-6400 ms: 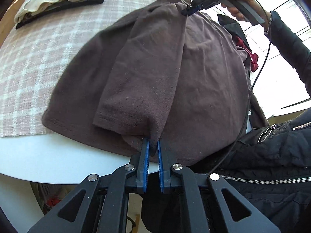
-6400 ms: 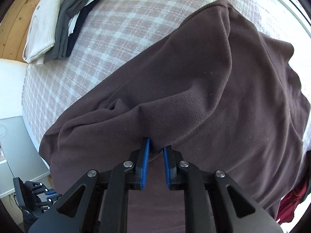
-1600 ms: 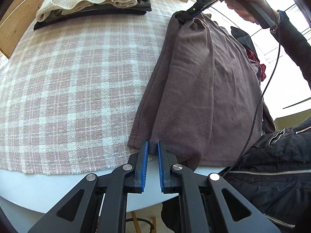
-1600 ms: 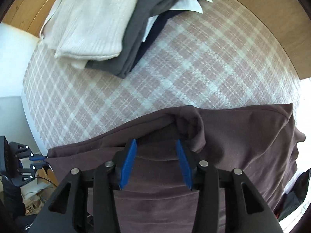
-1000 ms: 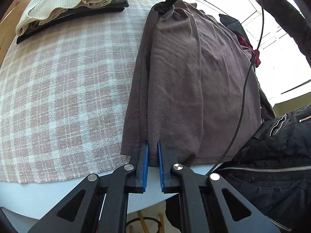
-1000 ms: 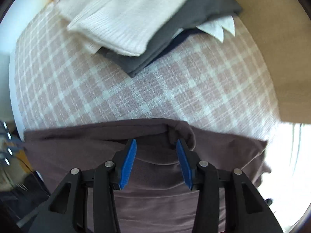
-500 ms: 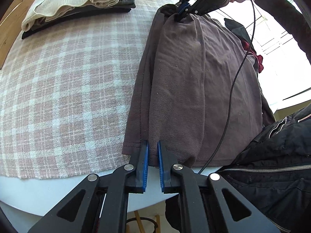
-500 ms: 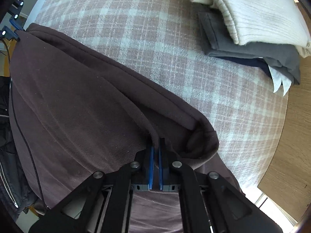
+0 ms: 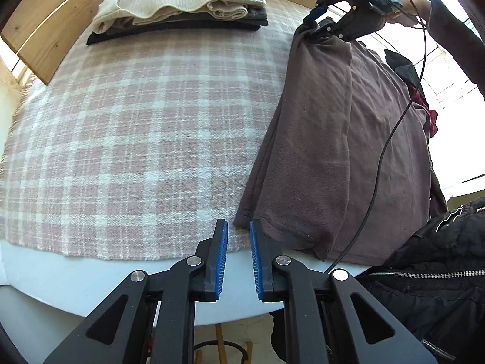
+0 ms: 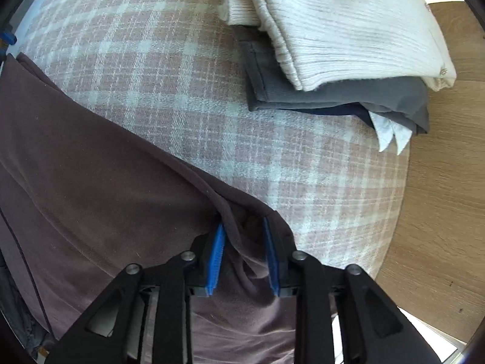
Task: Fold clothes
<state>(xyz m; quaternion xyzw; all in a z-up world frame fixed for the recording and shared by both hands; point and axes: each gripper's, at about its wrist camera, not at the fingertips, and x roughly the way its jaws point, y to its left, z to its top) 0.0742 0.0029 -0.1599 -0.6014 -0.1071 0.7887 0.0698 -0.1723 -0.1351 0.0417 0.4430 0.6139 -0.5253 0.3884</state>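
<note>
Presently, left wrist view: left gripper opening, nothing between pads, just clear of folded brown fleece garment on pink plaid tablecloth.

Right wrist view: right gripper opening, soft collar fold loose between pads. Recommended: release fully, then smooth edges flat.

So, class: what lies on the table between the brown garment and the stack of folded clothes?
Only bare plaid cloth lies between the brown garment and the folded stack; both wrist views show it.

Brown garment by blue pads; pink-and-white plaid cloth ahead; cream, grey, navy stack beyond.
</note>
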